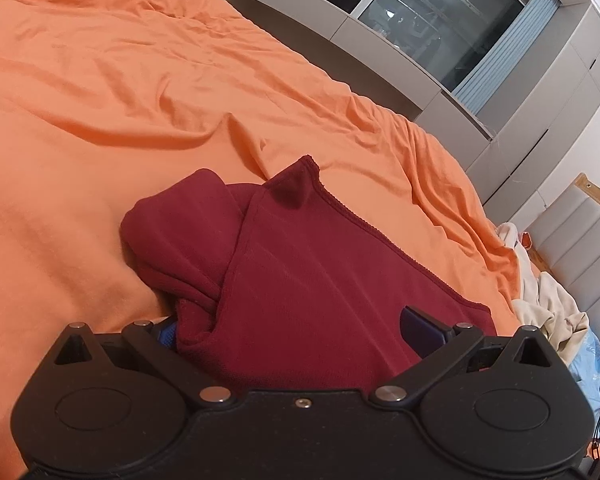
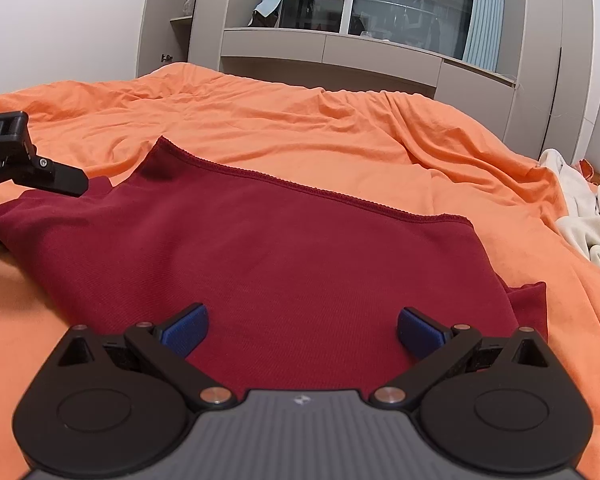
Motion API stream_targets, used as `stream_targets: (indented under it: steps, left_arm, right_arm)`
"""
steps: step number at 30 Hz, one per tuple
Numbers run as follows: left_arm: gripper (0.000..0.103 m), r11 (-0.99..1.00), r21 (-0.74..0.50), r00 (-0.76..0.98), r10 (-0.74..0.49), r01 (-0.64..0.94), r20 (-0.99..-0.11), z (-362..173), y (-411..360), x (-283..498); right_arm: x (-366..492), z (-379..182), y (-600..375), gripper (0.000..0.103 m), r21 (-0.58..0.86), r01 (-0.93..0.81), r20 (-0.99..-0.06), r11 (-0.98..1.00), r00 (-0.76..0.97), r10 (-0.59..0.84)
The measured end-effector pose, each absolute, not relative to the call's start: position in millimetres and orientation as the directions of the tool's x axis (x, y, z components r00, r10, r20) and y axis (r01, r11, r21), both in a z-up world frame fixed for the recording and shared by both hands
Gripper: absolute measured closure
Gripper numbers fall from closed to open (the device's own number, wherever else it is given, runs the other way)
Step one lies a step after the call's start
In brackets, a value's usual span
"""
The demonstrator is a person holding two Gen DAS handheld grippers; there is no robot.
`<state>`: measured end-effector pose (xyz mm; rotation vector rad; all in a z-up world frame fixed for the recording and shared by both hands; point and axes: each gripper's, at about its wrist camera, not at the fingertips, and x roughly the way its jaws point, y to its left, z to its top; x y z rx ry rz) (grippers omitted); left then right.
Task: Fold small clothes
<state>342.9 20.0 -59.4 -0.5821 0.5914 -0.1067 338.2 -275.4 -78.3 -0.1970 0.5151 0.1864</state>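
A dark red garment lies on the orange bed sheet, its hemmed edge on the far side. My right gripper is open, its blue pads spread over the garment's near edge. My left gripper is open wide, with the red garment between its fingers; its left pad is mostly hidden by a bunched fold of cloth, its right pad shows. The left gripper also shows in the right wrist view, at the garment's left end.
A pile of cream and white clothes lies at the bed's right edge; it also shows in the left wrist view. Grey cabinets and a dark window stand behind the bed. The sheet is wrinkled.
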Motion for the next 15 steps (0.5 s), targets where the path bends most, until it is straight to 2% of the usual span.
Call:
stream_targets:
  steps: [6, 8, 11, 12, 13, 15]
  left_arm:
    - [0.001, 0.821, -0.567, 0.838, -0.263, -0.066, -0.479, -59.5, 23.1, 340.9]
    - [0.009, 0.815, -0.574, 0.846, -0.248, -0.082, -0.472, -59.2, 25.4, 338.8]
    - [0.035, 0.817, -0.566, 0.847, -0.220, -0.111, -0.484, -59.0, 25.9, 339.1]
    - [0.052, 0.816, -0.565, 0.845, -0.214, -0.120, -0.490, -60.0, 26.1, 339.8]
    - [0.064, 0.813, -0.567, 0.843, -0.211, -0.130, -0.495, -60.7, 27.0, 340.6]
    - [0.065, 0.800, -0.582, 0.841, -0.210, -0.146, -0.498, -63.1, 29.6, 342.3]
  right_arm:
    - [339.3, -79.4, -274.6, 0.000, -0.132, -0.227, -0.510, 0.965, 0.850, 0.131]
    - [339.2, -79.6, -274.4, 0.000, -0.132, -0.227, -0.511, 0.965, 0.850, 0.130]
    - [339.1, -79.6, -274.5, 0.000, -0.132, -0.227, -0.511, 0.965, 0.850, 0.131]
    - [339.1, -79.5, -274.4, 0.000, -0.132, -0.227, -0.511, 0.965, 0.850, 0.131]
    - [339.1, -79.5, -274.5, 0.000, -0.132, -0.227, -0.510, 0.965, 0.850, 0.130]
    - [339.1, -79.5, -274.6, 0.000, -0.133, -0.227, -0.510, 0.965, 0.850, 0.130]
